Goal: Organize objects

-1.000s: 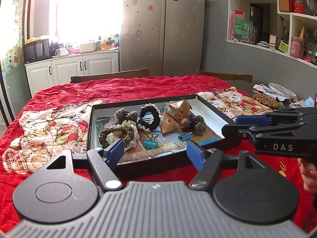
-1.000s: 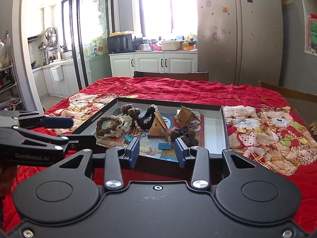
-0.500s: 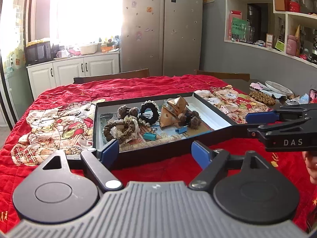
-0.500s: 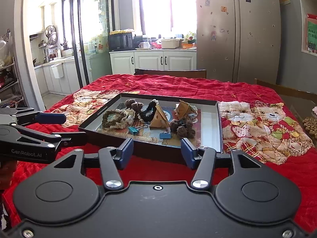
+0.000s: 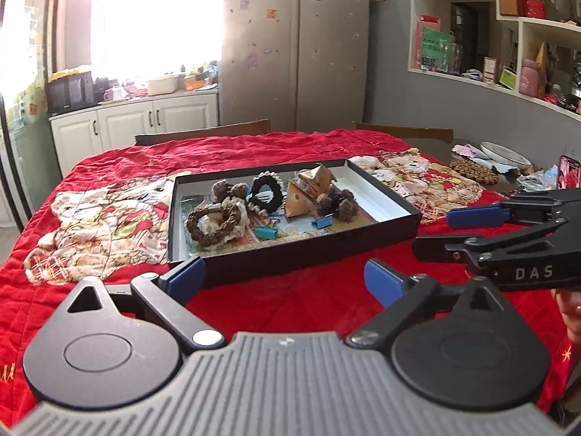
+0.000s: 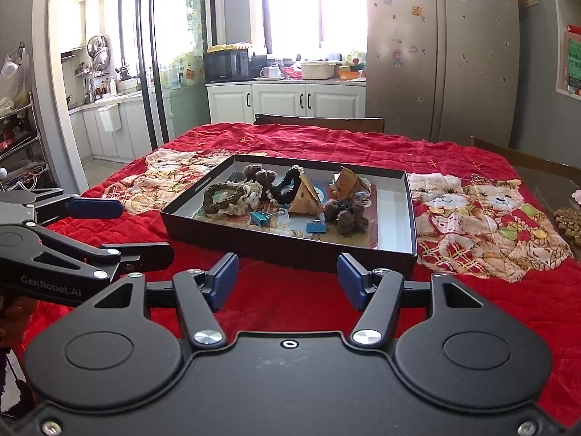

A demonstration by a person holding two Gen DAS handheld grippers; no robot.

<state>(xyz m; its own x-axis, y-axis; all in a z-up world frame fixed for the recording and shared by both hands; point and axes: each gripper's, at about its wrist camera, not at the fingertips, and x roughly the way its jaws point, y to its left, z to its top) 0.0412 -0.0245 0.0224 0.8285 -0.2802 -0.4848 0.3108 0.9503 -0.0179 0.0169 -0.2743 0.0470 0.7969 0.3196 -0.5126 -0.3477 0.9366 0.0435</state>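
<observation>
A shallow black box [image 5: 308,254] [image 6: 290,247] lies on the red cloth. It holds a brown braided hair tie [image 5: 212,223] [image 6: 225,196], a black scrunchie [image 5: 267,192], tan triangular pouches [image 5: 301,203] [image 6: 307,200], blue binder clips [image 5: 267,232] [image 6: 261,217] and brown pom-poms [image 5: 345,207] [image 6: 345,214]. My left gripper [image 5: 283,279] [image 6: 123,230] hovers just short of the box's near wall, its jaws opening wide with nothing between them. My right gripper [image 6: 288,281] [image 5: 450,232] sits beside it, jaws also opening and empty.
The red quilted cloth [image 6: 472,218] with bear pictures covers the table. Wooden chairs [image 6: 319,123] stand at the far side. A plate [image 5: 504,152], a beaded mat [image 5: 472,172] and a phone [image 5: 568,176] lie at the right edge. A fridge and cabinets stand behind.
Both grippers have drawn back from the box, which now looks smaller and farther off. Both pairs of jaws have spread wider apart.
</observation>
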